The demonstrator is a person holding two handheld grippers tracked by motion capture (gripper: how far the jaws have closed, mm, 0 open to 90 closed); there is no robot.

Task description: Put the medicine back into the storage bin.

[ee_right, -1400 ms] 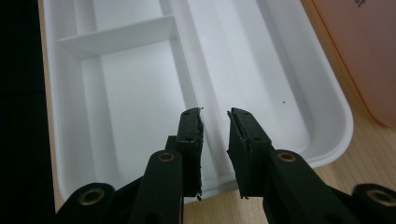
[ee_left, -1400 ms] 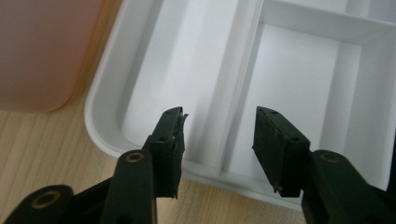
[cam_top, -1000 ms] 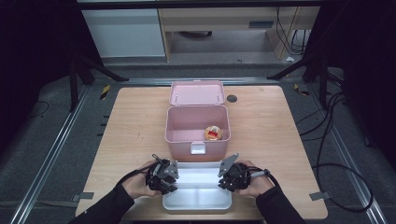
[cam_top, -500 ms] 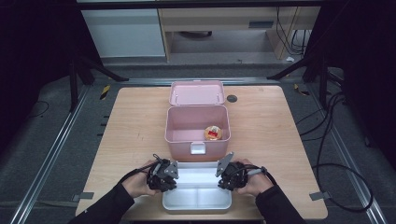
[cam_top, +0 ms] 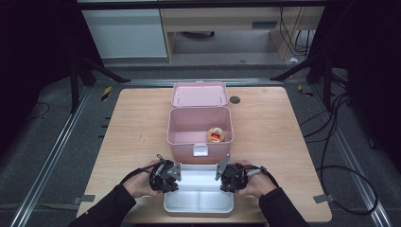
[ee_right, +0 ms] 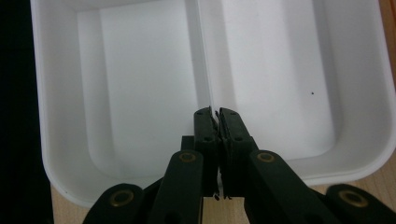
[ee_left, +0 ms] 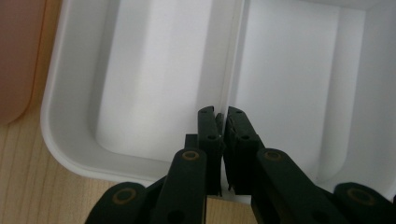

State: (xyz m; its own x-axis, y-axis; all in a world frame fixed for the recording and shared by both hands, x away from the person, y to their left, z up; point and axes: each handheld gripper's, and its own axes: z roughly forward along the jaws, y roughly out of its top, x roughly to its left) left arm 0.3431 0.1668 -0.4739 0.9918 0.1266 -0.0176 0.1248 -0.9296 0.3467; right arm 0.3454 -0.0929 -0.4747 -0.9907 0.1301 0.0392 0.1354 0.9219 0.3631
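A white two-compartment tray [cam_top: 198, 201] lies at the table's front edge, with a hand at each short end. My left gripper [cam_top: 176, 176] sits at its left end. In the left gripper view the gripper [ee_left: 223, 112] has its jaws pinched on the tray's [ee_left: 154, 93] divider rib [ee_left: 236, 56] where it meets the end wall. My right gripper [cam_top: 222, 175] grips the right end the same way, and in its own view it [ee_right: 215, 112] is closed on the tray's [ee_right: 140, 93] divider [ee_right: 201, 56]. Both pairs of jaws have just been closing on that rib. Both compartments are bare.
Just behind the tray stands an open pink box [cam_top: 184, 142], its lid [cam_top: 199, 93] folded back. A small round orange and red item [cam_top: 216, 135] lies in its right half. A dark round disc [cam_top: 235, 100] sits in the tabletop beside the lid. Cables trail off the right side.
The right hand has edged slightly inward toward the tray. The left hand, the tray and the pink box have stayed where they were.
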